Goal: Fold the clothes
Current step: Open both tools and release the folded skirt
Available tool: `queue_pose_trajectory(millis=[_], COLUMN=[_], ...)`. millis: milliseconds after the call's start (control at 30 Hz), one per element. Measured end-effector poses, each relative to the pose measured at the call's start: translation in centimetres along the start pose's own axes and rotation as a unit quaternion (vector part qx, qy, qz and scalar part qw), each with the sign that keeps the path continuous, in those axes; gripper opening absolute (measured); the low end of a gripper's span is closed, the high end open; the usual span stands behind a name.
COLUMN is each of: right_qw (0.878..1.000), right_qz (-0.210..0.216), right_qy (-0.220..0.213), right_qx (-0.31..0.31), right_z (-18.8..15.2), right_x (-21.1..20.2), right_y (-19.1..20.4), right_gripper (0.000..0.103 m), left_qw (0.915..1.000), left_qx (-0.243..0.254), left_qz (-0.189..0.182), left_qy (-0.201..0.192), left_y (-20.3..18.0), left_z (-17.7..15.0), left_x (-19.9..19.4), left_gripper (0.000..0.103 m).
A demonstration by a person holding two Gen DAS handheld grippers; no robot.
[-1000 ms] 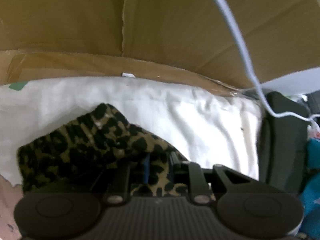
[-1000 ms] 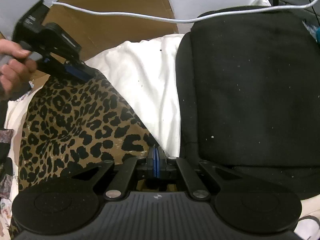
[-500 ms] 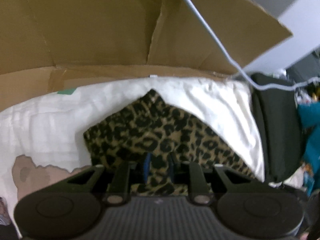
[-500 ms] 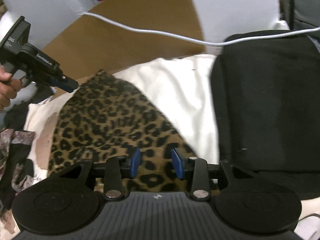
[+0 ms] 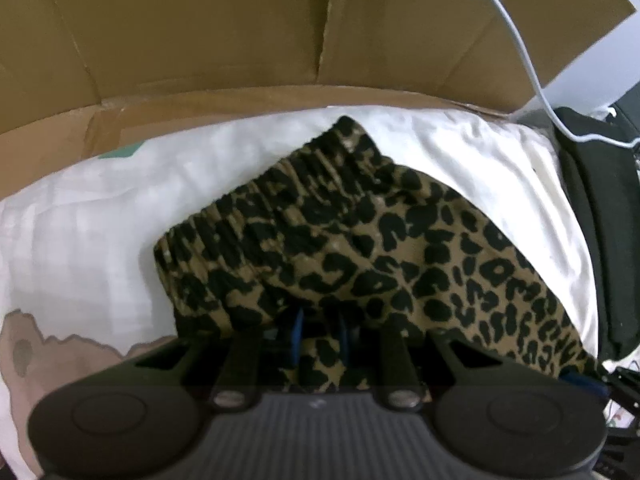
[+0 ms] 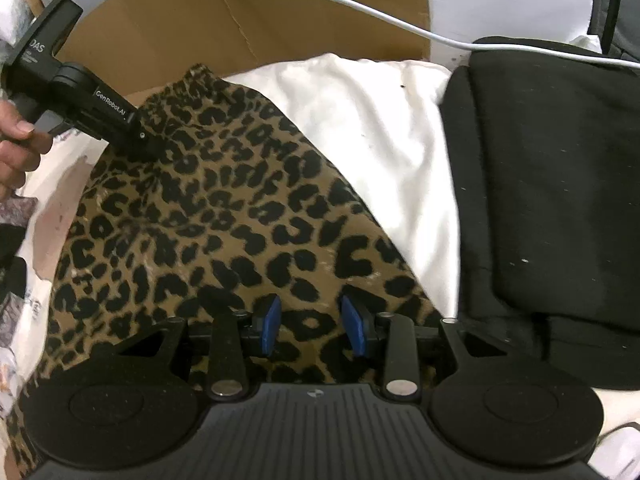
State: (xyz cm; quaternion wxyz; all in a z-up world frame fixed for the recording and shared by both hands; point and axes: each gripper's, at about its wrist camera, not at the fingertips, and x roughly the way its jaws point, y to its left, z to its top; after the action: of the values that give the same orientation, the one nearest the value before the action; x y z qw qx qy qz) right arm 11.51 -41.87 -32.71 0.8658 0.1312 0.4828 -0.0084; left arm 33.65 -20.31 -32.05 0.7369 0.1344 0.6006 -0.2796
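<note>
A leopard-print garment [image 5: 360,240] with an elastic waistband lies spread on a white sheet [image 5: 100,220]. My left gripper [image 5: 320,332] is shut on a fold of it near the waistband end. The right wrist view shows that gripper [image 6: 144,136] at the garment's [image 6: 220,220] far left corner, with a person's hand [image 6: 12,152] on its grip. My right gripper [image 6: 312,320] hovers over the garment's near edge. Its blue pads [image 6: 272,320] stand apart and are closing a little, with flat fabric under them but nothing pinched.
A brown cardboard box [image 5: 240,40] stands behind the sheet. A white cable [image 5: 516,40] hangs across it. A black cushion or cloth [image 6: 540,180] lies to the right of the sheet. Patterned clothes [image 6: 12,220] are heaped at the left edge.
My right gripper opened and let go of the leopard garment. The left gripper, still holding its end, shifted sideways, and the garment now lies flatter and more spread out.
</note>
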Motion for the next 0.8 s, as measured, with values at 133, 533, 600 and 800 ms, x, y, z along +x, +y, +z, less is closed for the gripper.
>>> queue_pose_trajectory(millis=[133,533,600,800], right_qw=[1.0,0.999,0.998,0.996], right_qz=[-0.017,0.038,0.044,0.048], right_qy=[0.003,-0.038,-0.037,-0.046], right_qx=[0.009,0.007,-0.021,-0.052], right_z=[-0.2,1.5,1.8,2.2], right_x=[-0.7,-2.5,-2.3,-0.9], right_y=[-0.5,2.9,4.6,7.9], right_gripper=[0.035,0.038,0.038,0.047], left_qw=[1.0,0.9989,0.9994,0.9997], left_qx=[-0.002,0.036,0.024,0.006], left_qz=[-0.003,-0.023,-0.016,-0.011], left_qy=[-0.002,-0.017,-0.017,-0.02], left_y=[0.3,1.2,1.8,2.4], left_z=[-0.2,-4.9,-5.5,-6.6], left_x=[-1.3,-5.7,-4.8,-2.3], left_gripper=[0.015,0.016,0.015,0.015])
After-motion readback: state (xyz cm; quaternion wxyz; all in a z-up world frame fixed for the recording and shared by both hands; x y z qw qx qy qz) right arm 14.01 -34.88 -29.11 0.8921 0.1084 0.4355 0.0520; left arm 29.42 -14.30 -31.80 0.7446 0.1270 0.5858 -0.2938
